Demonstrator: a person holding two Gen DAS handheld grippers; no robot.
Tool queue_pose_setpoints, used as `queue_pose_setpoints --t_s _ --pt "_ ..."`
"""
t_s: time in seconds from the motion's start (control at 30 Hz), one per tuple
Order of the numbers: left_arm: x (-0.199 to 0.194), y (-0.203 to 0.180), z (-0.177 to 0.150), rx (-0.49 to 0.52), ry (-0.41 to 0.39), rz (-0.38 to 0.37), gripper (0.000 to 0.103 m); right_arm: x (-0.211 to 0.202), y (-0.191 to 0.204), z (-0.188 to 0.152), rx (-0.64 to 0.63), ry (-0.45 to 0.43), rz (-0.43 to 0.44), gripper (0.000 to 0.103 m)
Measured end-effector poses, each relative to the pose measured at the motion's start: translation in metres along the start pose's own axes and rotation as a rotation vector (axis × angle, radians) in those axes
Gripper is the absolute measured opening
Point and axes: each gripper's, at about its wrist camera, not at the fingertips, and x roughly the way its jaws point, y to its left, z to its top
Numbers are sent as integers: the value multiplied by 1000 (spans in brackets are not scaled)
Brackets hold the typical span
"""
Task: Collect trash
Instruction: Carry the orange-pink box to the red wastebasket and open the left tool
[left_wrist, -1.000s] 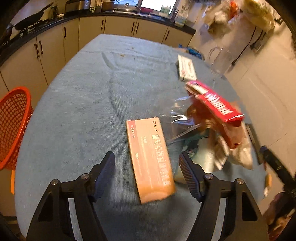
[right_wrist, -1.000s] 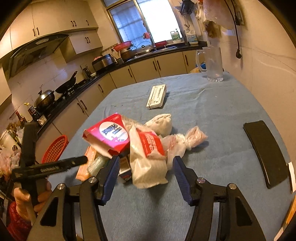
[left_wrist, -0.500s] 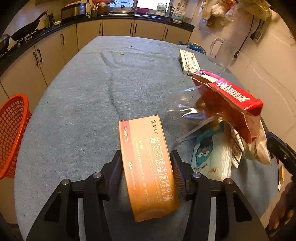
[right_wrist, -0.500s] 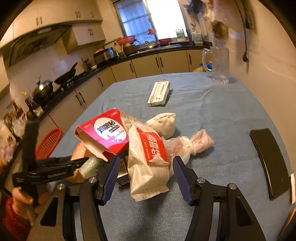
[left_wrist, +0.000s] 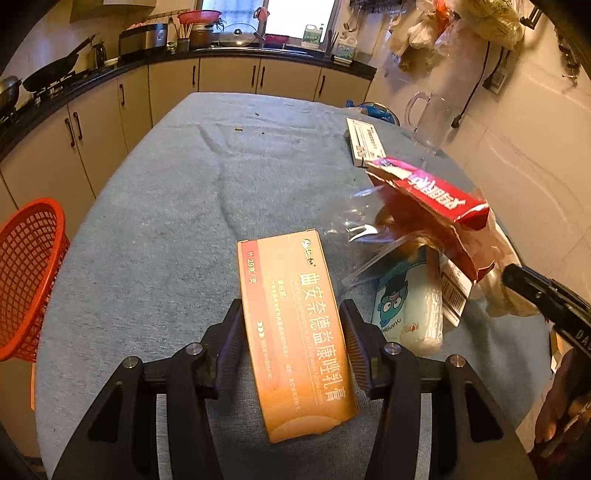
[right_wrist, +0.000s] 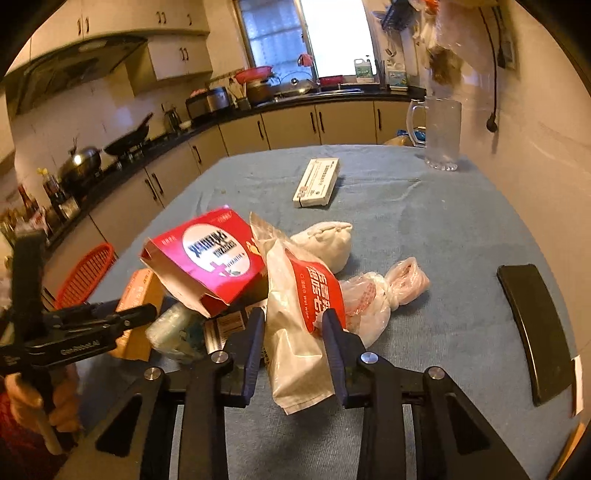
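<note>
My left gripper (left_wrist: 291, 334) is shut on an orange medicine box (left_wrist: 295, 328), held just above the blue tablecloth (left_wrist: 166, 229). My right gripper (right_wrist: 295, 332) is shut on a white wet-wipe packet with a red label (right_wrist: 299, 317). Beside it lies a trash pile: a torn red carton (right_wrist: 210, 254) (left_wrist: 432, 195), tied white plastic bags (right_wrist: 328, 240), a clear wrapper (left_wrist: 354, 229) and a tissue pack (left_wrist: 410, 302). A white box (right_wrist: 317, 181) lies farther back.
An orange mesh basket (left_wrist: 26, 273) stands off the table's left edge, also in the right wrist view (right_wrist: 86, 275). A glass jug (right_wrist: 441, 133) stands at the far right corner. A black phone (right_wrist: 532, 325) lies at the right. Kitchen cabinets run behind.
My left gripper closed on the orange box and lifted it slightly. My right gripper closed on the wet-wipe packet.
</note>
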Motion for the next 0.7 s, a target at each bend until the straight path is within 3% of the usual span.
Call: queue_pose_setpoints --t_s 0.27,0.7 --pt "-20 8 11 -13 -58 1 50 -19 -8 9 79 -40 82 34" --pt "-57 32 15 -47 -128 19 50 -40 30 27 64 -109 207 34"
